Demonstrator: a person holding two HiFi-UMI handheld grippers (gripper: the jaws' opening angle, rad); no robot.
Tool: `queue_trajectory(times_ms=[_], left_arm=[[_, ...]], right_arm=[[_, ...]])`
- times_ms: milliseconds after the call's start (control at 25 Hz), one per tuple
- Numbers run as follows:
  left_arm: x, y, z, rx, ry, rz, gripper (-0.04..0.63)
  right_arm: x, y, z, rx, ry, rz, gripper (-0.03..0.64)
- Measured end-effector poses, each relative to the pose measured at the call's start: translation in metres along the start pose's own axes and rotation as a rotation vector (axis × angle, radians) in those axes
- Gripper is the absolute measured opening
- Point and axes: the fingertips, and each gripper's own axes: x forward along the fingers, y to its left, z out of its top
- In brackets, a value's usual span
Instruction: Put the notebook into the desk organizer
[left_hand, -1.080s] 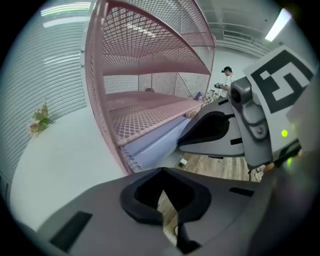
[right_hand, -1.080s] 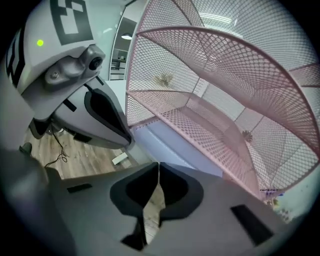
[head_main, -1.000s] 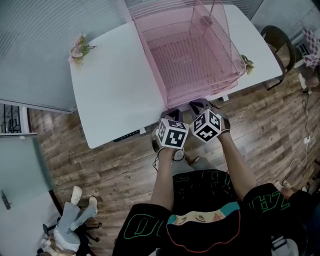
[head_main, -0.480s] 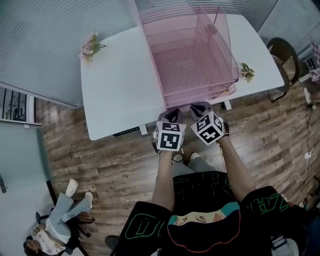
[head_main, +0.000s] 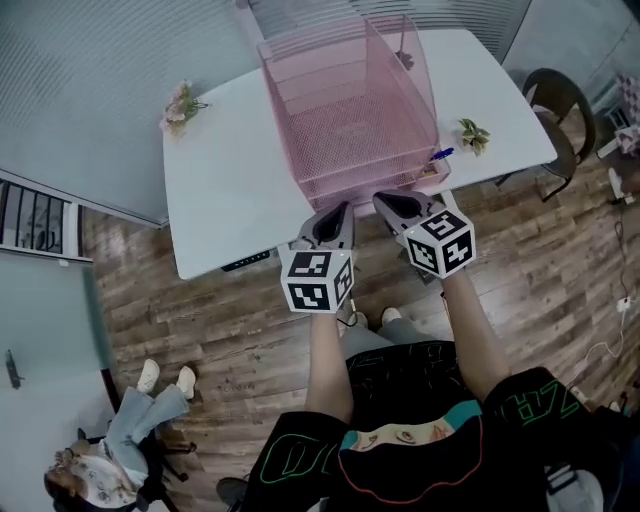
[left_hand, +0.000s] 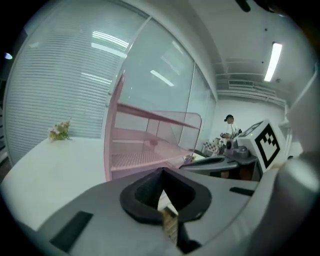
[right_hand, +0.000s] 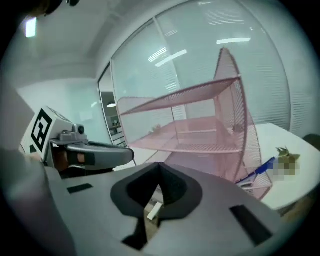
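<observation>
Desk organizer (head_main: 345, 110) ahead; left gripper (head_main: 338, 210), right gripper (head_main: 390, 203) closed, adjacent

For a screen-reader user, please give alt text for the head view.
The left gripper and right gripper, both shut, are held side by side at the near edge of a white table, facing a pink mesh organizer. A flower sprig lies at the table's left, another sprig at its right, and a blue pen beside the organizer.

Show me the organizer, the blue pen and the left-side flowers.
organizer (head_main: 345, 120): head view, mesh tray floor.
blue pen (head_main: 441, 154): head view, mid-barrel.
left-side flowers (head_main: 181, 103): head view, the blossoms.
</observation>
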Motion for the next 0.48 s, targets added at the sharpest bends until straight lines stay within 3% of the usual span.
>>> queue_trajectory(times_ms=[120, 320, 480], left_arm=[[-0.006, -0.007, 0.034, 0.018, -0.087, 0.023, -0.003], [-0.016, -0.006, 0.075, 0.045, -0.216, 0.082, -0.003], [-0.023, -0.012, 0.098, 0.073, -0.270, 0.099, -0.003]], right_arm=[[-0.021, -0.007, 0.023, 0.021, -0.070, 0.001, 0.003], [-0.048, -0.019, 0.069, -0.036, -0.175, -0.051, 0.003], [-0.066, -0.026, 0.096, -0.069, -0.235, -0.099, 0.003]])
